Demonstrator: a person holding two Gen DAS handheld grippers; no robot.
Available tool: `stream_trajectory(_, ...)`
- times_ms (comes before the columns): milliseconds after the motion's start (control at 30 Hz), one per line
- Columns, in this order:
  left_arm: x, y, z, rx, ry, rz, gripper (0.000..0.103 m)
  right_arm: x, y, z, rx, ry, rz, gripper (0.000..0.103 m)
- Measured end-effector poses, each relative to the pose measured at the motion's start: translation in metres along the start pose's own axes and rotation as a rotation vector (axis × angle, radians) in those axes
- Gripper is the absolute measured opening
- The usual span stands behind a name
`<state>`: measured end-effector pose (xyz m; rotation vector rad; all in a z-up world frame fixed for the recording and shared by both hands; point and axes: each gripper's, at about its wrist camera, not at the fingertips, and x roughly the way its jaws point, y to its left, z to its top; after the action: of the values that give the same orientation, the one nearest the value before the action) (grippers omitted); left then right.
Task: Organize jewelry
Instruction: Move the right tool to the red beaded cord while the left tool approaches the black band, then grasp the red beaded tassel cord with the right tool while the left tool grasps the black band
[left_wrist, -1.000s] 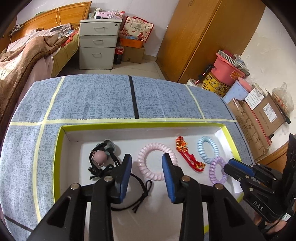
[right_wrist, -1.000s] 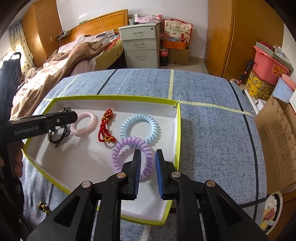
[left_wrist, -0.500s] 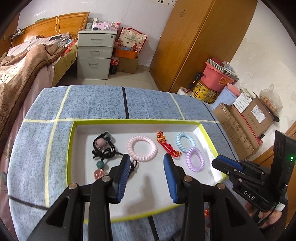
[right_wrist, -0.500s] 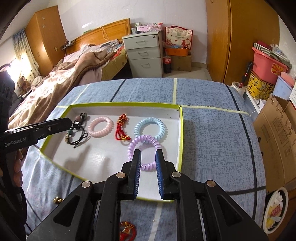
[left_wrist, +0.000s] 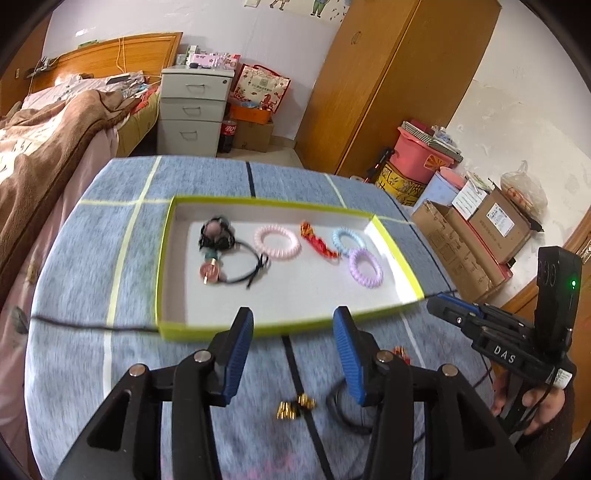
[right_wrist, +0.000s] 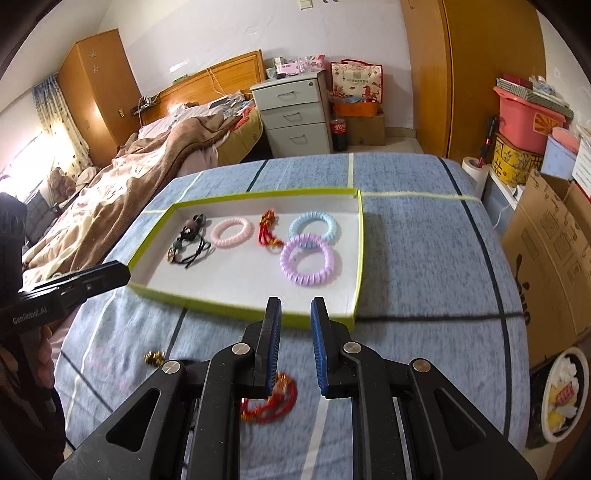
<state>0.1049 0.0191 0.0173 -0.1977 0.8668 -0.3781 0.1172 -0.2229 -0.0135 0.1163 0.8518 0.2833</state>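
A white tray with a lime rim (left_wrist: 164, 258) (right_wrist: 359, 258) lies on the blue table. In it are a black cord with beads (left_wrist: 218, 240) (right_wrist: 188, 240), a pink coil ring (left_wrist: 276, 242) (right_wrist: 232, 231), a red knot (left_wrist: 317, 243) (right_wrist: 267, 232), a blue coil ring (left_wrist: 349, 240) (right_wrist: 313, 226) and a purple coil ring (left_wrist: 365, 267) (right_wrist: 309, 264). My left gripper (left_wrist: 293, 354) is open and empty, in front of the tray. My right gripper (right_wrist: 295, 343) is slightly open and empty, above a red cord bracelet (right_wrist: 271, 402). Gold beads (left_wrist: 293, 406) (right_wrist: 154, 357) lie loose on the table.
A black cord (left_wrist: 343, 410) lies by my left fingers. A bed (right_wrist: 129, 173) stands to the left, a drawer unit (right_wrist: 295, 114) behind the table, cardboard boxes (left_wrist: 480, 229) and tubs to the right.
Both grippers have pulled back from over the tray to the table in front of it. The right jaws have opened a little. The loose red bracelet and gold beads have come into view.
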Motion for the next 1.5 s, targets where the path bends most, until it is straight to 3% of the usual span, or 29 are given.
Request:
stream_trajectory(500, -0.019, 0.012, -0.051, -0.053, 0.008, 0.006, 0.049, 0.005, 0.007, -0.039, 0.061, 0.056, 0.059, 0.017)
stream_trajectory(1067, -0.025, 0.021, -0.066, -0.078, 0.014, 0.002, 0.05, 0.024, 0.018, -0.045, 0.039, 0.109, -0.005, 0.018)
stream_trajectory(1167, -0.025, 0.018, -0.066, -0.074, 0.017, -0.003, 0.05, 0.026, 0.02, -0.047, 0.024, 0.118, 0.0, 0.025)
stream_trajectory(1200, -0.024, 0.016, -0.067, -0.072, 0.018, -0.004, 0.05, 0.027, 0.02, -0.048, 0.014, 0.126, 0.003, 0.037)
stream_trajectory(1233, -0.023, 0.014, -0.067, -0.068, 0.021, -0.006, 0.05, 0.026, 0.023, -0.049, -0.004, 0.119, 0.009, 0.042)
stream_trajectory(1367, -0.021, 0.008, -0.067, -0.056, 0.029, -0.007, 0.05, 0.027, 0.025, -0.048, -0.014, 0.106, -0.057, 0.044)
stream_trajectory(1500, -0.019, 0.003, -0.067, -0.046, 0.039, -0.002, 0.05, 0.027, 0.021, -0.049, -0.018, 0.102, -0.052, 0.044)
